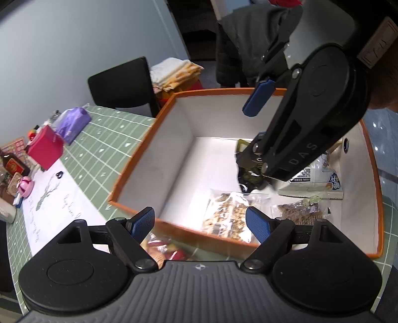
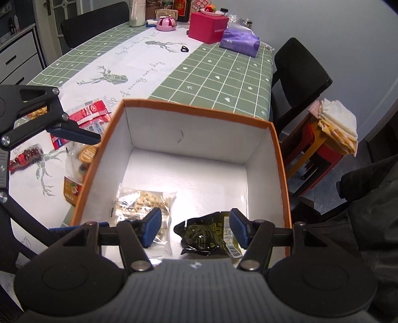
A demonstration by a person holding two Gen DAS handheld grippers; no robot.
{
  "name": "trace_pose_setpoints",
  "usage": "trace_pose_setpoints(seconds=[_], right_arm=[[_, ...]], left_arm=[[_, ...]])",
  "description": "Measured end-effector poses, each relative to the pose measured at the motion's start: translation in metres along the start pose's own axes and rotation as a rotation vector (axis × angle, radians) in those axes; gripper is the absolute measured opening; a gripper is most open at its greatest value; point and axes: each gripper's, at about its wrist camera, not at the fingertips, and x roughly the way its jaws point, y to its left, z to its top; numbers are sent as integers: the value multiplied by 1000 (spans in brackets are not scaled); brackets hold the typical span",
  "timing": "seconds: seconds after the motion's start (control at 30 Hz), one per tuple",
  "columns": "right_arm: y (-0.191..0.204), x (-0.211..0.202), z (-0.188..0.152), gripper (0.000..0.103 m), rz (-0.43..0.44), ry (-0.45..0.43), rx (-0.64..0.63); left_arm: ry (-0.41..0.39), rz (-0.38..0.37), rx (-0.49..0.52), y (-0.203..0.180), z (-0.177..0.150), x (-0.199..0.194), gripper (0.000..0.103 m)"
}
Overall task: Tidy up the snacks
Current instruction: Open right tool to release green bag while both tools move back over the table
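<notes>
An orange-rimmed box point(image 1: 139, 159) with a white inside stands on the table; it also shows in the right wrist view point(image 2: 282, 174). Inside lie a clear bag of nuts point(image 1: 226, 216) point(image 2: 141, 203), a black-green packet point(image 2: 211, 233) point(image 1: 246, 171), a white packet point(image 1: 316, 181) and a clear bag of brown snacks point(image 1: 301, 211). My right gripper point(image 2: 195, 227) is open, low in the box, its jaws apart over the black-green packet. My left gripper point(image 1: 200, 221) is open and empty above the box's near rim. Red and orange snack packets point(image 2: 92, 119) lie on the table left of the box.
The green checked tablecloth point(image 2: 211, 74) carries a pink box point(image 2: 207, 23), a purple tissue pack point(image 2: 240, 41), a pink pot point(image 2: 166, 23) and bottles at the far end. Black chairs point(image 2: 298, 74) and a stool with folded cloths point(image 2: 333, 126) stand beside the table.
</notes>
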Motion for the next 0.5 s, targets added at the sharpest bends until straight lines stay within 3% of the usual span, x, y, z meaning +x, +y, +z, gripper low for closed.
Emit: trace_pose_setpoints(seconds=[0.5], right_arm=[[84, -23, 36, 61, 38, -65, -116]], left_arm=[[-62, 69, -177, 63, -66, -52, 97]])
